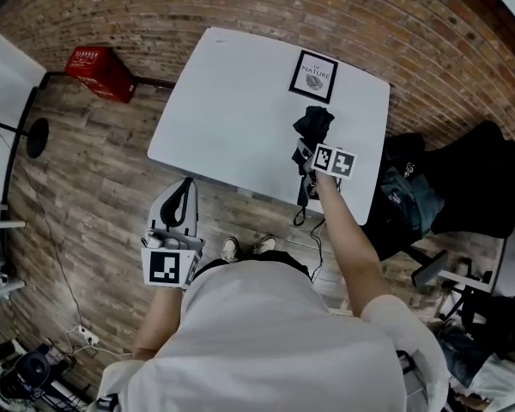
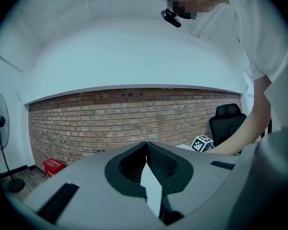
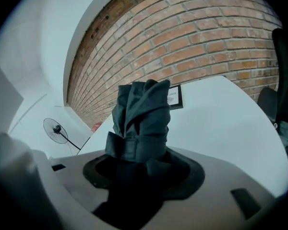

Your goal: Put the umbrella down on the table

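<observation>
A folded black umbrella (image 1: 313,125) hangs over the right front part of the white table (image 1: 240,101), with my right gripper (image 1: 308,150) shut on its lower end. In the right gripper view the bundled fabric (image 3: 141,119) stands up from between the jaws, its band wrapped round it. The umbrella's wrist strap (image 1: 302,209) dangles past the table's front edge. My left gripper (image 1: 186,185) is held low off the table's front left, near the person's body. Its jaws meet at the tips with nothing between them (image 2: 146,145).
A framed card (image 1: 314,75) lies at the table's far right. A red crate (image 1: 100,71) and a standing fan (image 1: 34,136) are on the floor to the left. A black office chair (image 1: 463,187) piled with clothes is at the right. A brick wall runs behind.
</observation>
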A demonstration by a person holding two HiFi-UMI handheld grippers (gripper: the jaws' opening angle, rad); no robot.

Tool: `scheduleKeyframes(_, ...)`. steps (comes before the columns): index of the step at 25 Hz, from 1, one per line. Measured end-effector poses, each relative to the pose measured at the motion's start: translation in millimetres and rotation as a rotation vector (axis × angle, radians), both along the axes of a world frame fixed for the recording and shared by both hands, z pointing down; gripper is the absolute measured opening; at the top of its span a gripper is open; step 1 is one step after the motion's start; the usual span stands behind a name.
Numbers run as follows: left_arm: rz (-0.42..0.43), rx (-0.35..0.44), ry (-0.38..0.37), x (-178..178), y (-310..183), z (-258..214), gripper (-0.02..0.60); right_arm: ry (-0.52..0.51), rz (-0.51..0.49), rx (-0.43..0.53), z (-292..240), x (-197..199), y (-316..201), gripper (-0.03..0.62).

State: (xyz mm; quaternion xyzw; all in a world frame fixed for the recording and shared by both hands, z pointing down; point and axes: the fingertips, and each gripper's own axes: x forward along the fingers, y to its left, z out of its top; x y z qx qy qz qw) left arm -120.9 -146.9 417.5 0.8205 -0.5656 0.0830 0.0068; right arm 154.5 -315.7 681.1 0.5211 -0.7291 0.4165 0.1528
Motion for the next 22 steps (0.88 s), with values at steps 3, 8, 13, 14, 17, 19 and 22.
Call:
scheduleKeyframes(3, -0.025, -0.006, -0.008, -8, 5, 1, 0.023, 0.010, 0.020, -0.025, 12, 2, -7, 0.245)
scheduleKeyframes(8, -0.057, -0.014, -0.017, -19, 9, 0, 0.023, 0.034, 0.012, -0.044, 21, -1, -19, 0.247)
scheduleKeyframes(13, -0.074, -0.020, -0.020, -25, 11, 1, 0.023, 0.050, 0.032, -0.083, 35, 0, -26, 0.247)
scheduleKeyframes(14, -0.077, -0.021, -0.020, -26, 12, 1, 0.023, 0.049, 0.038, -0.089, 37, 0, -26, 0.247)
scheduleKeyframes(17, -0.090, -0.029, -0.023, -31, 18, 3, 0.023, 0.062, 0.034, -0.098, 42, -1, -27, 0.247)
scheduleKeyframes(19, -0.098, -0.033, -0.025, -35, 19, 4, 0.023, 0.072, 0.031, -0.102, 44, -2, -29, 0.247)
scheduleKeyframes(22, -0.107, -0.039, -0.026, -40, 20, 4, 0.023, 0.078, 0.039, -0.116, 49, -2, -32, 0.247)
